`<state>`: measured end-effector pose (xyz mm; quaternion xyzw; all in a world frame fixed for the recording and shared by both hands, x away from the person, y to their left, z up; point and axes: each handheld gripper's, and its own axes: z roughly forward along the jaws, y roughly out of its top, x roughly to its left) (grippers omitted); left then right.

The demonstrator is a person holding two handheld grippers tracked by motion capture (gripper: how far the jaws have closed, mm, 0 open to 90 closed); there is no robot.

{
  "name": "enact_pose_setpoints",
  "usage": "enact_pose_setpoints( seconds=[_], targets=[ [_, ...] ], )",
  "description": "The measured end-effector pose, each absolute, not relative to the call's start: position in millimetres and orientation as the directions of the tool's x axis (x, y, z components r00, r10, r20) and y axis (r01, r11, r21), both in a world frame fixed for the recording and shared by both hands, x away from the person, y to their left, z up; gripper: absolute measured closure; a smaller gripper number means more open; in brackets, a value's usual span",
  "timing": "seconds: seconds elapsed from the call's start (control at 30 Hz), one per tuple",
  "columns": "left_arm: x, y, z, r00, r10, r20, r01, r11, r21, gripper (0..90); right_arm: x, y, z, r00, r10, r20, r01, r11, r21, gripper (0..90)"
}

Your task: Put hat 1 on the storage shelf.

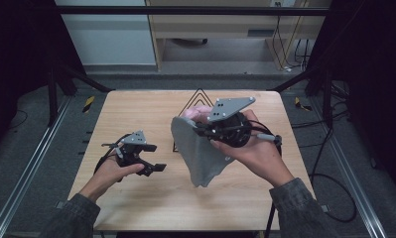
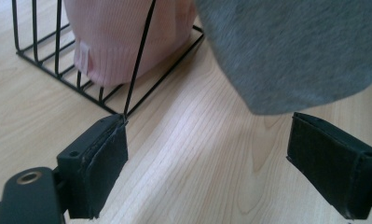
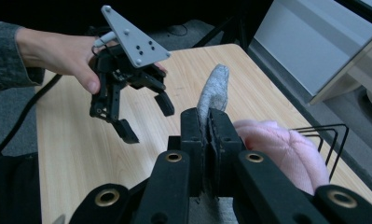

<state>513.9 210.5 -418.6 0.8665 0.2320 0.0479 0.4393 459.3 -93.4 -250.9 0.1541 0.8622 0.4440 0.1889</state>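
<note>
Grey cloth [image 1: 198,153] hangs pinched between the right gripper's [image 3: 208,135] closed fingers above the worktop [image 1: 136,198], while the left gripper's [image 1: 153,158] fingers gape wide, empty.

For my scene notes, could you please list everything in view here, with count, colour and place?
grey cloth: one, grey, hanging above the middle of the table from the right claw
pink knitted item: one, pink, in the wire rack at the table's far middle
wire rack: one, black, standing on the table behind the grey cloth
table: one, light wood, centre of the high view
metal frame rails: several, silver and black, on the floor around the table
cables: several, black, on the floor at the right
left claw: one, black, jaws open and holding nothing, above the table's left
right claw: one, black, shut on the grey cloth
hands: two, each holding a claw, in grey sleeves
</note>
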Motion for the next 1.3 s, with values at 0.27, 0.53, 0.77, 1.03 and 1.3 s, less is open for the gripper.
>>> enact_pose_setpoints(
  seconds=[0.27, 0.53, 0.77, 1.03, 1.3],
  targets=[
    [518, 189, -405, 0.91, 0.395, -0.126, 0.329, -0.505, 0.798, 12.1, 459, -87, -246, -0.885, 0.423, -0.195, 0.088, 0.562, 0.822, 86.2],
    [521, 169, -405, 0.923, 0.363, -0.124, 0.303, -0.493, 0.816, 32.7, 460, -84, -246, -0.885, 0.423, -0.194, 0.087, 0.56, 0.824, 86.2],
    [525, 158, -401, 0.919, 0.383, -0.091, 0.281, -0.475, 0.834, 81.2, 462, -92, -252, -0.878, 0.444, -0.181, 0.107, 0.55, 0.828, 86.2],
    [519, 157, -373, 0.921, 0.388, -0.045, 0.259, -0.52, 0.814, 87.7, 473, -123, -261, -0.831, 0.539, -0.14, 0.186, 0.505, 0.843, 86.2],
    [521, 165, -314, 0.908, 0.415, 0.048, 0.217, -0.565, 0.796, 87.7, 487, -144, -248, -0.789, 0.607, -0.098, 0.207, 0.411, 0.888, 86.2]
  ],
)
